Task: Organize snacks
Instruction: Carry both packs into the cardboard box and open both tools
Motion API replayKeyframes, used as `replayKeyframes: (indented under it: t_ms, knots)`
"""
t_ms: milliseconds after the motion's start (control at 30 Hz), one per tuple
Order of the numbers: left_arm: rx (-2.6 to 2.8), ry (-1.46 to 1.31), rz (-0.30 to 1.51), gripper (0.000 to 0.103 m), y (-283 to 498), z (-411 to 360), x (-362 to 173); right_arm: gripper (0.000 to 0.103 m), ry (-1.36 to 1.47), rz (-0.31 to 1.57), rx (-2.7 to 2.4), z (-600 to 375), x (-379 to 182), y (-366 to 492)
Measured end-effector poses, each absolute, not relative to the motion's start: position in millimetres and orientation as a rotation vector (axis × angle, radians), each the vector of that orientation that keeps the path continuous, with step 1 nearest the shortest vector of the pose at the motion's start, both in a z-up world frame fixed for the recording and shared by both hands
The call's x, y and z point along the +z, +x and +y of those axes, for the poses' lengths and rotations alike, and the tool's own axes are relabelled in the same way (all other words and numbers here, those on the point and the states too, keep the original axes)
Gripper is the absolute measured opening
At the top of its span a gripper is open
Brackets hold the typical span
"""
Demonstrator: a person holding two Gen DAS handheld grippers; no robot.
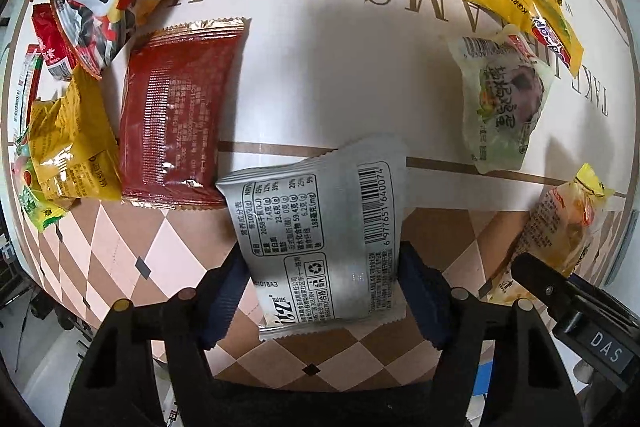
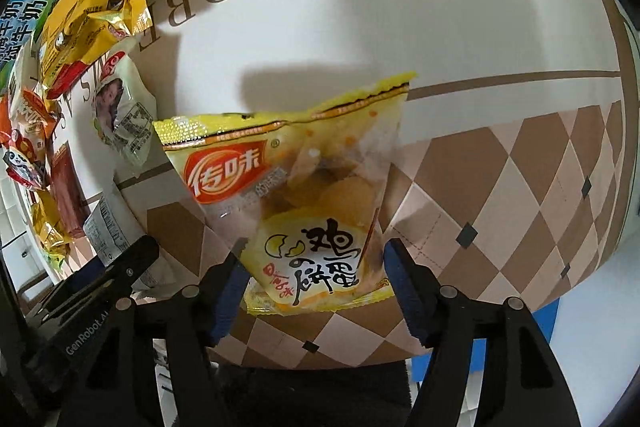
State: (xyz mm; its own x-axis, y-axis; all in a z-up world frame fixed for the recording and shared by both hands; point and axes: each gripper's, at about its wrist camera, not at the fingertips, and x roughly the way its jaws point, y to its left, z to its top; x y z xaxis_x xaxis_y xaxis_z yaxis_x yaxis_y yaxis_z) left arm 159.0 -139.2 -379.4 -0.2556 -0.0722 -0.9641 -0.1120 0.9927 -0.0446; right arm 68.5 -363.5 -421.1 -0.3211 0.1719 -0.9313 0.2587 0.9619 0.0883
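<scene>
Left gripper (image 1: 322,291) clamps silver packet (image 1: 316,227); right gripper (image 2: 314,285) clamps yellow egg-cracker bag (image 2: 296,195), both above the tablecloth (image 1: 328,67).
Barcode reads 6977651640074; cloth prints "TAKE".

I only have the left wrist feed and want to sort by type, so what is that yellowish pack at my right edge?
Observer: On the right wrist view, the yellow pack shows egg cracker artwork and round crackers through a clear window.
Operator: Is the right gripper holding it?
Observer: Yes, the right gripper has both blue pads against the pack's lower sides.
Operator: Anything beyond my top edge?
Observer: A green-and-blue milk package lies past the big yellow bag.
</scene>
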Motion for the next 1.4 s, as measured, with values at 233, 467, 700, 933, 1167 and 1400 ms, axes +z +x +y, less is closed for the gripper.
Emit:
replayKeyframes:
  t_ms: [233,467,700,933,1167,1400]
  knots:
    - [0.052,-0.124,1.806,0.069,170.5,-156.5,-379.0,0.065,0.261,1.891,-0.088,-345.9,-403.5,75.0]
    - [0.056,-0.085,1.764,0.069,161.7,-169.9,-362.5,0.056,0.213,1.854,-0.061,-334.0,-392.6,58.1]
    - [0.019,-0.063,1.683,0.069,148.8,-183.6,-316.2,0.052,0.224,1.834,0.009,-342.8,-364.0,33.0]
    - [-0.033,-0.115,1.579,0.069,137.5,-170.6,-237.9,0.052,0.264,1.754,0.096,-373.3,-301.7,21.0]
    - [-0.054,-0.188,1.430,0.069,202.4,-116.5,-145.3,0.052,0.328,1.611,0.251,-381.2,-186.0,50.2]
    - [-0.033,-0.161,1.345,0.069,325.6,-54.4,-122.5,0.052,0.327,1.459,0.329,-341.0,-116.4,133.6]
